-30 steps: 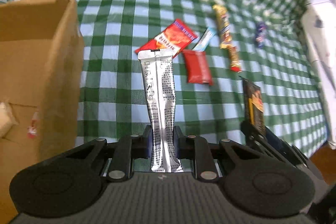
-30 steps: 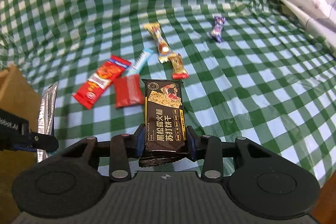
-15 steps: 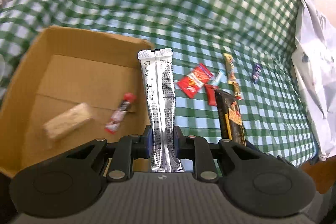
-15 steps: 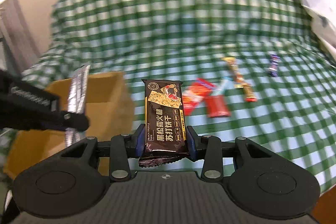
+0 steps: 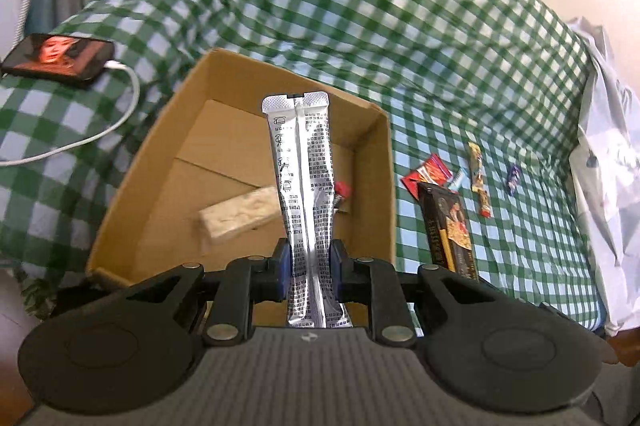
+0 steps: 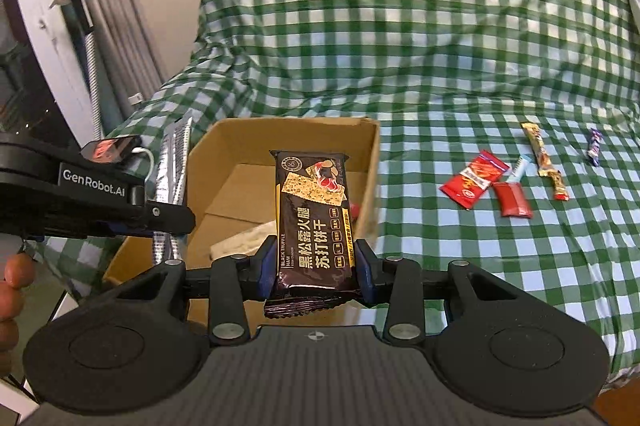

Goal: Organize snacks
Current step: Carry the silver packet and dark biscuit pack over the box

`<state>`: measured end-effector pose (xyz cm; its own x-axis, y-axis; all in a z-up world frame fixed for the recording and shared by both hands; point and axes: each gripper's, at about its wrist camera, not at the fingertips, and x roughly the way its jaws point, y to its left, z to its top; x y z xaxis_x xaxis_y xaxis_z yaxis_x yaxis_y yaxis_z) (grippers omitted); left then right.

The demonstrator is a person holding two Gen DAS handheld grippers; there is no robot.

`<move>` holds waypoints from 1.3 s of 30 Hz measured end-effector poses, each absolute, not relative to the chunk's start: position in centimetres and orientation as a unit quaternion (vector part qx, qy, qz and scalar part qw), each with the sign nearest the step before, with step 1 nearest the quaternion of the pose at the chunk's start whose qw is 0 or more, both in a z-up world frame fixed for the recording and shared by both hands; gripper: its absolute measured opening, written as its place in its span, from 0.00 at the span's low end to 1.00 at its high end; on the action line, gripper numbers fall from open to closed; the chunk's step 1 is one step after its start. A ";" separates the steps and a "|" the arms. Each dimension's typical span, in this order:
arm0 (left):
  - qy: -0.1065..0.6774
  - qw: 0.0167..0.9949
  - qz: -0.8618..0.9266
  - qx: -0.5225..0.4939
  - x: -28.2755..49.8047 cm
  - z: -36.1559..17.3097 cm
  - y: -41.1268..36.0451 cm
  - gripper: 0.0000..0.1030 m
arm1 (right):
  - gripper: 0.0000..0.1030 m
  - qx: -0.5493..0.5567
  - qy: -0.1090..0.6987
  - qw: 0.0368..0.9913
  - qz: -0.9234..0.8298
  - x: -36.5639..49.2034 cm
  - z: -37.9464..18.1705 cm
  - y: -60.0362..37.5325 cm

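While the left tool (image 5: pixel 309 266) is clamped on a long silver foil stick sachet (image 5: pixel 304 186), that sachet stands upright over the open brown cardboard box (image 5: pixel 384 162), which sits on the bed's green-and-white checked cloth (image 5: pixel 360 6). Inside the box lie a pale beige wrapped bar (image 5: pixel 240 212) and a small red-ended snack (mostly hidden behind the sachet). The right tool (image 6: pixel 314 266) is clamped on a dark rectangular cracker packet (image 6: pixel 314 210) with white lettering, held above the box's near edge. Well to the right of the box, on the cloth, lie a red flat packet (image 6: pixel 474 178), a small red pouch (image 6: pixel 513 200), a yellow candy bar (image 6: pixel 544 158) and a blue sweet (image 6: pixel 595 146). Left of the box rests a black phone (image 5: pixel 58 60) with a white cable (image 5: pixel 100 130).
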<state>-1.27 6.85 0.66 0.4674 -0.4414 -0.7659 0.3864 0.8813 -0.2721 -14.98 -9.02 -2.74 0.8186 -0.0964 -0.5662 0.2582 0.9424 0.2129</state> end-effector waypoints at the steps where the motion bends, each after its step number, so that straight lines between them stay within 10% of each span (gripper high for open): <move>1: 0.457 0.856 -0.241 -0.033 -1.2 0.6 7.2 0.21 | 0.40 0.138 0.286 0.944 -0.093 -15.0 -2.7 -8.5; 39: 0.472 0.850 -0.230 -0.045 1.0 -1.0 8.7 0.21 | 0.40 0.107 0.311 0.940 -0.087 -12.7 -3.2 -7.0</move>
